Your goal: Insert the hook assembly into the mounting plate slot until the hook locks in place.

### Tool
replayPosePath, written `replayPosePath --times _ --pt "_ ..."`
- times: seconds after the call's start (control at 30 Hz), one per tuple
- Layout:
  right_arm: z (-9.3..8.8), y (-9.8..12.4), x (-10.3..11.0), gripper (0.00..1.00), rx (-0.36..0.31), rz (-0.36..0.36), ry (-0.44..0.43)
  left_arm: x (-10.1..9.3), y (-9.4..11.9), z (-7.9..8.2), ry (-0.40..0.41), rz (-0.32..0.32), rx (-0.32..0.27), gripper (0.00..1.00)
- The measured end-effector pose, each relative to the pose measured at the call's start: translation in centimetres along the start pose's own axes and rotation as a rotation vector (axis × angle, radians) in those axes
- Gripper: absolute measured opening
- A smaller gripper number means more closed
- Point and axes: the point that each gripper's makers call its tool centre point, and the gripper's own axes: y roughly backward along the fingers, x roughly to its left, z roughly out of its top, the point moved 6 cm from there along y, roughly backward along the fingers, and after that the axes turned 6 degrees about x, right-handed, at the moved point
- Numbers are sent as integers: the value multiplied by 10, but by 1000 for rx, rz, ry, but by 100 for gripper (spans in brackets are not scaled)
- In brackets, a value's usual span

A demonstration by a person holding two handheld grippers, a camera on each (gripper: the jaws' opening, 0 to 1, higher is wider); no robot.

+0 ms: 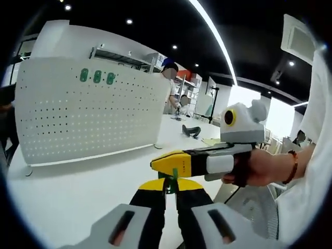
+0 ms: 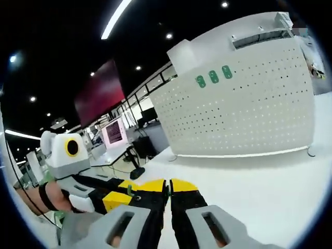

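**Hook pinched at left jaw tips, plate well ahead**

Small green hook assembly sits at the yellow tips of the left gripper; jaws drawn together on it, as far as the left gripper view lets on. Too small to read its long axis; seems to stand roughly upright between the tips.

Right gripper has jaws together, nothing clearly between them. In the left gripper view, comes in from the right, held by a hand, tip just beside or touching the green piece; cannot tell which.

White perforated mounting plate stands upright on the white table, well apart from both tips, ahead and to the left in the left gripper view. Three green pieces already sit in its top row.

Judgement: insertion not yet begun. Coming move turns on carrying the hook forward and up toward the plate face. Left gripper is the one holding it, so nearer in effect. Risk: slipping in so small a pinch.
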Motion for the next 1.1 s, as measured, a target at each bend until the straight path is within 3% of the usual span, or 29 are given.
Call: replayPosePath --times 0.13,0.2,0.57,0.67,1.1 --pt "-1 -1 0 2 -1 -3 -17 0 -1 -2 -11 2 16 7" --pt "-4 -1 -4 2 22 -37 0 -1 -1 -2 -8 -3 18 7" --pt "-3 -2 -5 2 10 -3 -78 1 -3 -3 -31 13 35 6" --pt "-3 -2 -4 2 16 -6 -62 0 -3 0 -23 5 8 6" --pt "-5 -3 1 2 34 36 -102 1 -2 -5 -16 2 30 5"
